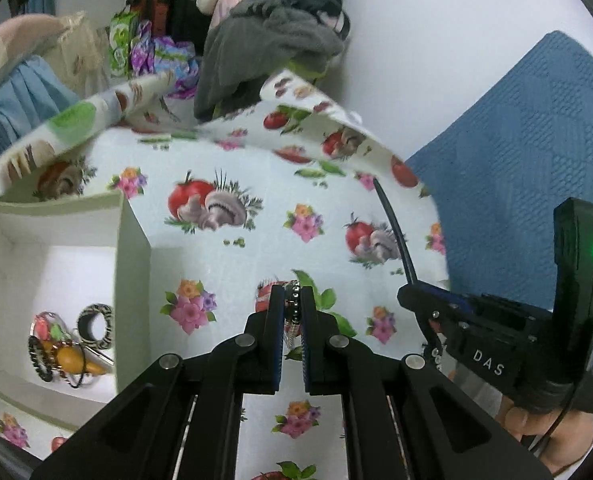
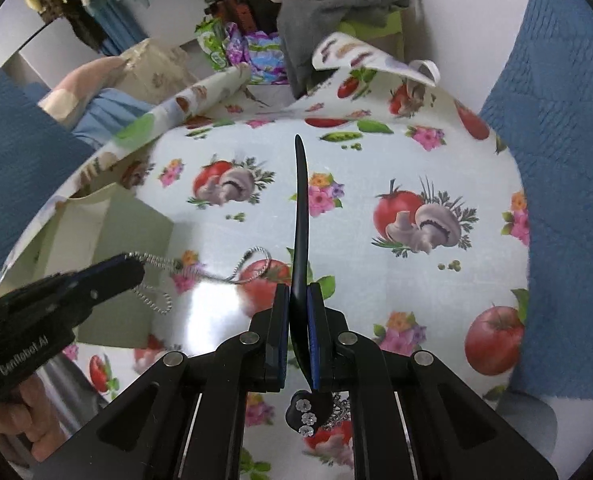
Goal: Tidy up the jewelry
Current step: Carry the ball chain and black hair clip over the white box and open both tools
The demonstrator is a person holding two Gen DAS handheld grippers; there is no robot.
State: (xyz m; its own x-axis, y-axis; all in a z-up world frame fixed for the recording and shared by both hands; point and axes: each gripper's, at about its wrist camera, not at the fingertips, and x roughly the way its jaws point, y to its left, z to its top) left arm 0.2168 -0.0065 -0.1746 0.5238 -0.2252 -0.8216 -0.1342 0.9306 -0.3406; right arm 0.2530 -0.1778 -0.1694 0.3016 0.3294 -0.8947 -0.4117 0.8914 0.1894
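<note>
My left gripper [image 1: 292, 300] is shut on a silver bead chain [image 1: 292, 300] and holds it above the table; in the right wrist view the chain [image 2: 152, 298] hangs from that gripper [image 2: 130, 264] and trails to a silver cord loop [image 2: 252, 266]. My right gripper [image 2: 298, 296] is shut on a long black hair stick [image 2: 301, 208] with a black flower-studded end [image 2: 306, 410]; it also shows in the left wrist view [image 1: 392, 228]. A white box [image 1: 132, 264] at the left holds bangles [image 1: 96, 326] and other jewelry [image 1: 64, 356].
The table carries a glossy cloth printed with tomatoes, mushrooms and flowers [image 1: 256, 160], its far edge curled up. A blue textured cover [image 1: 516, 152] lies to the right. Dark clothes [image 1: 264, 40] and bright bags [image 1: 156, 52] are piled behind.
</note>
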